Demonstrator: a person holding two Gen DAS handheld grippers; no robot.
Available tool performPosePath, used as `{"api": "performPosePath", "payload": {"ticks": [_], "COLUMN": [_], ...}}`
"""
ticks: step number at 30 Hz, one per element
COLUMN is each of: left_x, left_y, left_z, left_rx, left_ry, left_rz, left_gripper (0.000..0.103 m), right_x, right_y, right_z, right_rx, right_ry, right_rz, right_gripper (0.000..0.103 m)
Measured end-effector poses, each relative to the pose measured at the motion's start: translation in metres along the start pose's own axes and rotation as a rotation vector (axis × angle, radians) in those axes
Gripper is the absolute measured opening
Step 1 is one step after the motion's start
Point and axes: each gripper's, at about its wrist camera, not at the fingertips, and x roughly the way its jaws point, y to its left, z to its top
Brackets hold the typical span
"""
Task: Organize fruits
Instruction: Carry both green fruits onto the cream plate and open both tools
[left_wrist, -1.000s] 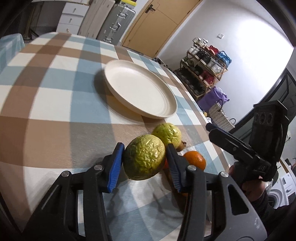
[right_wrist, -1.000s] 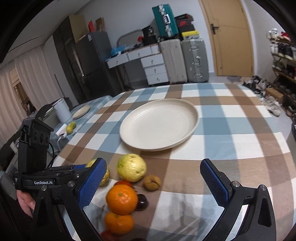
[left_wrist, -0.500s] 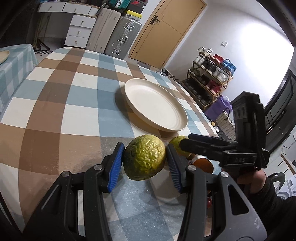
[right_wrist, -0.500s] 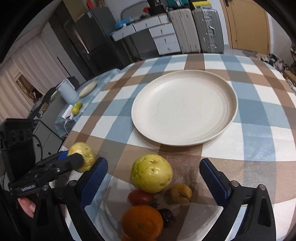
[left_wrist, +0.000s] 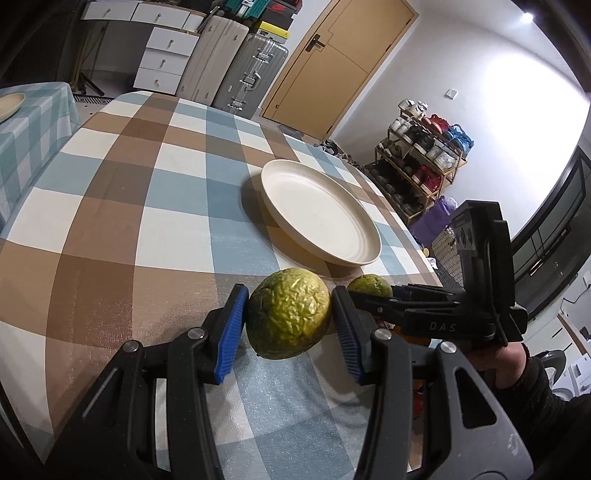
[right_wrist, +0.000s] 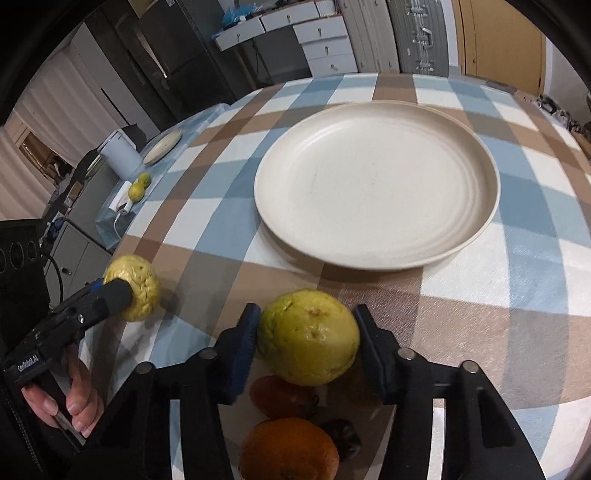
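The left gripper (left_wrist: 288, 325) points forward and downward over the checked tablecloth (left_wrist: 147, 206), its jaws partly closed on a wrinkled green fruit (left_wrist: 289, 323) that both blue pads press from either side. The left hand (right_wrist: 70, 398) wraps the handle from below. The right gripper (right_wrist: 306, 339) tilts more steeply down; its jaws are closing around a smooth yellow-green fruit (right_wrist: 308, 338), which sits between them with the pads at its flanks. Just behind those jaws lie an orange (right_wrist: 288, 448), a reddish fruit (right_wrist: 280, 395) and a small dark one (right_wrist: 343, 435). Ahead of both jaws, well apart, sits the cream plate (right_wrist: 376, 184).
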Motion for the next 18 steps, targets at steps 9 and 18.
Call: {"api": "performPosePath", "payload": {"ticks": [9, 18], "left_x": [0.005, 0.024], "left_y": [-0.005, -0.032], "left_z": [0.013, 0.052], "left_rx": [0.009, 0.057], "left_ry": [0.015, 0.017], "left_rz": [0.001, -0.016], "left_gripper": [0.044, 0.044], "right_x": [-0.013, -0.044], "right_y": [0.002, -0.017], "right_z": [-0.002, 0.013], "right_rx": [-0.009, 0.032], "right_ry": [-0.068, -0.179], "right_rz": [0.037, 0.123], "right_gripper": [0.051, 0.051]}}
